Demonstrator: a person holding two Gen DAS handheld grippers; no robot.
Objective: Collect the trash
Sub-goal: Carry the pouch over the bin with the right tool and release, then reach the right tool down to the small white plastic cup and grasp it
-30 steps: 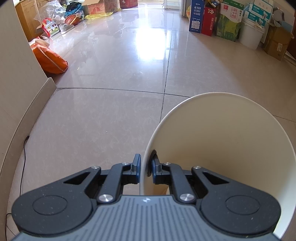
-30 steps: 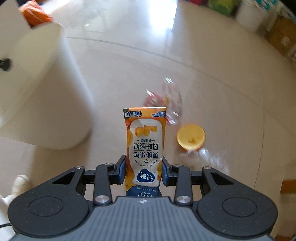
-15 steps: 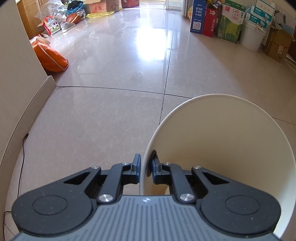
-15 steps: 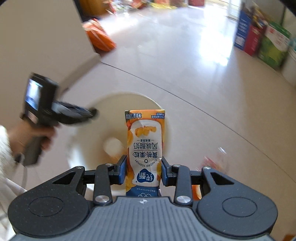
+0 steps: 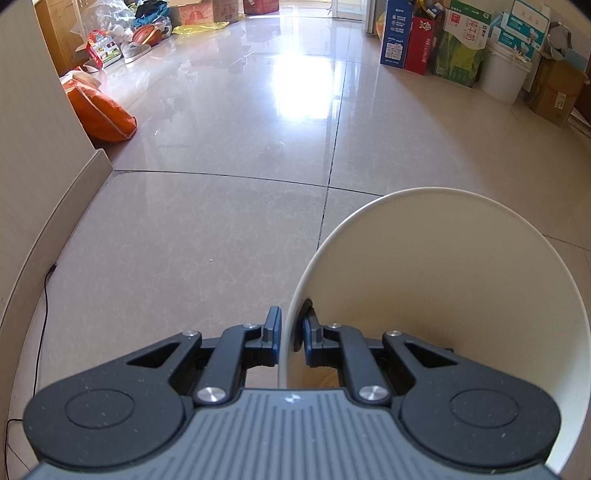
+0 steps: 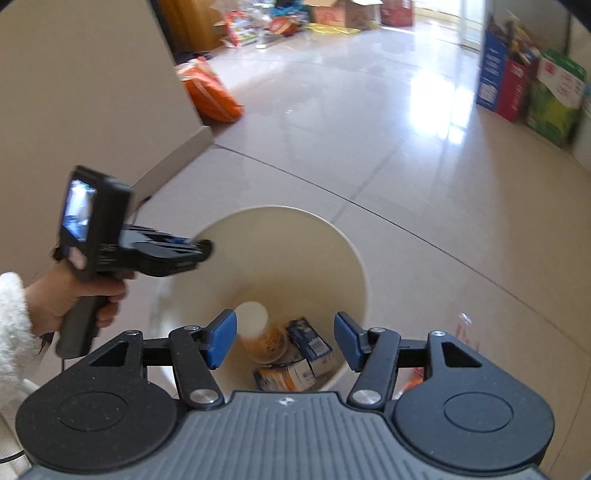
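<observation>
My right gripper (image 6: 284,341) hangs over the mouth of the one white bin (image 6: 354,258), its jaws opening with nothing between them. Straight below, at the bottom of the bin, I count three pieces of trash: one pale cup (image 6: 258,332) lying on its side, one blue and white carton (image 6: 310,341), and one orange carton (image 6: 282,376) nearest me. My left gripper (image 5: 291,332) is pressed together on the bin's rim (image 5: 291,295), one finger outside the wall and one inside. In the right wrist view I see my left hand (image 6: 79,299) wrapped round that gripper's handle, with a fluffy white sleeve (image 6: 14,321) at the wrist. On the floor (image 5: 221,206) just right of the bin lies something clear and crumpled (image 6: 465,325), too blurred to name. Farther off, one orange bag (image 5: 101,112) rests against the wall corner. Along the far right stand several boxes (image 5: 397,35) and one white bucket (image 5: 504,79).
</observation>
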